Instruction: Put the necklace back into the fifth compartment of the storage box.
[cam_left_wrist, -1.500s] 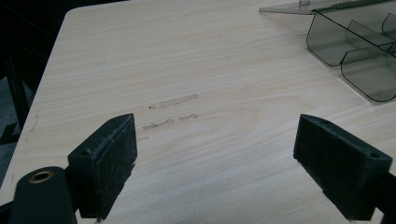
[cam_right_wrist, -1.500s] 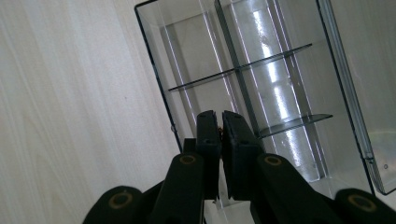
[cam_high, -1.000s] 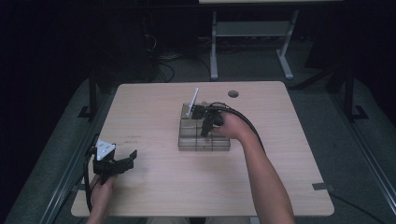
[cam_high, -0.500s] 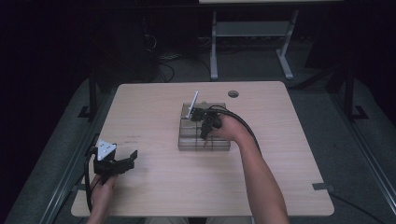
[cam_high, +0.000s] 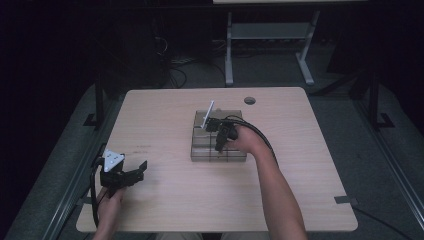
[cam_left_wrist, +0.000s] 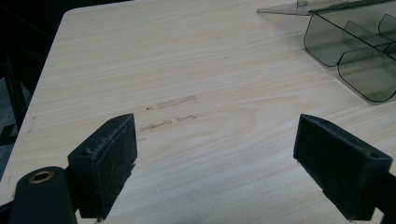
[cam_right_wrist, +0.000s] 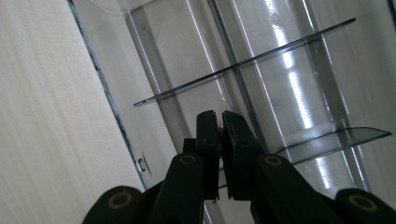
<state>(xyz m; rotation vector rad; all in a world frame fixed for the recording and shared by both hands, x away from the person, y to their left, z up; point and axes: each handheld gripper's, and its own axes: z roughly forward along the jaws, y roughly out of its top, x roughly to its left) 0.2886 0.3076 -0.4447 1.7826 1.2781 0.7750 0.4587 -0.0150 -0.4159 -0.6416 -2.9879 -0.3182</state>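
Clear plastic divided organiser box (cam_high: 218, 150) is sitting mid-counter, slightly toward the far side, its lid (cam_high: 208, 114) standing open. The right gripper (cam_right_wrist: 220, 122) is reaching down into a compartment, jaws clenched on a tiny orange-brown sliver (too small to identify). The left gripper (cam_left_wrist: 215, 163) is resting released above the pale wooden counter (cam_high: 165, 115) at its near left corner, well apart from the box.

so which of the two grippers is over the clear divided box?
The right gripper, jaws shut, points down into the clear divided box; the left gripper, jaws open, sits apart near the table's left edge.
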